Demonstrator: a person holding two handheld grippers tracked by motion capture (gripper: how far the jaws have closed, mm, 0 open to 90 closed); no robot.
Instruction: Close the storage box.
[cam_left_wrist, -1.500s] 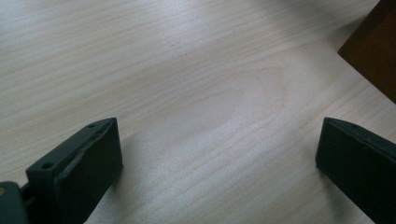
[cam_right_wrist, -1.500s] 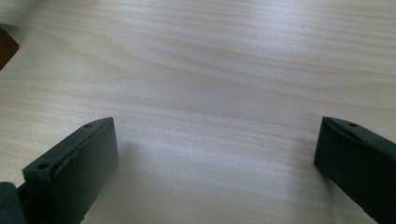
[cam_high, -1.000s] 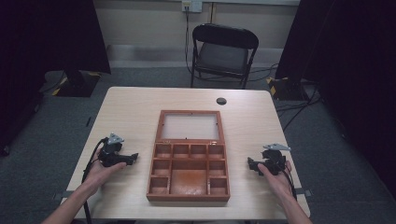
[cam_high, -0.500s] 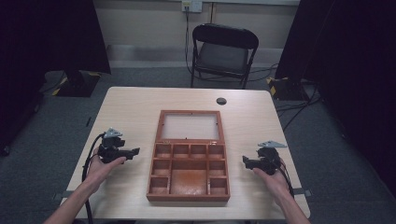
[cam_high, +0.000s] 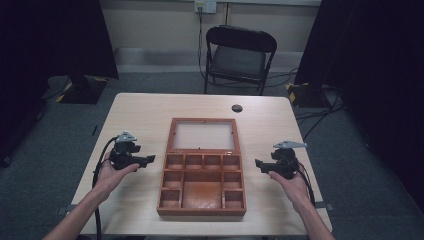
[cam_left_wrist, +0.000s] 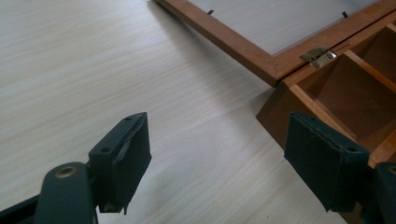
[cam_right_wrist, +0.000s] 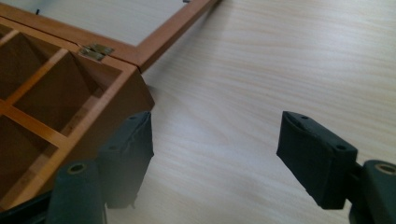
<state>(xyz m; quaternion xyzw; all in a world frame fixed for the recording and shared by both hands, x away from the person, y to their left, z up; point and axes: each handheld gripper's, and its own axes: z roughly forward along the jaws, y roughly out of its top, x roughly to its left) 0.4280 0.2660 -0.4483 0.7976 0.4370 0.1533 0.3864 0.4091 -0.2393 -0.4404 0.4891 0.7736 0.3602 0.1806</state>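
Wooden box (cam_high: 202, 181): mid-table, open, lid (cam_high: 203, 135) laid flat behind it, compartments bare.
Left gripper (cam_high: 148, 160): jaws spread wide, holding nothing, just left of the box's hinge corner (cam_left_wrist: 318, 55).
Right gripper (cam_high: 259, 164): jaws spread wide, holding nothing, just right of the box.
Table (cam_high: 140, 115): pale wood; small dark disc (cam_high: 237, 108) near far edge.
Chair (cam_high: 239, 56): beyond the table.

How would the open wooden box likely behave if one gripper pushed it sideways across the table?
The wooden box would probably slide rather than tip: it sits low and flat on the table. Its lid, lying open on small hinges, likely drags along and could rattle. Rigid wood, so no flexing.
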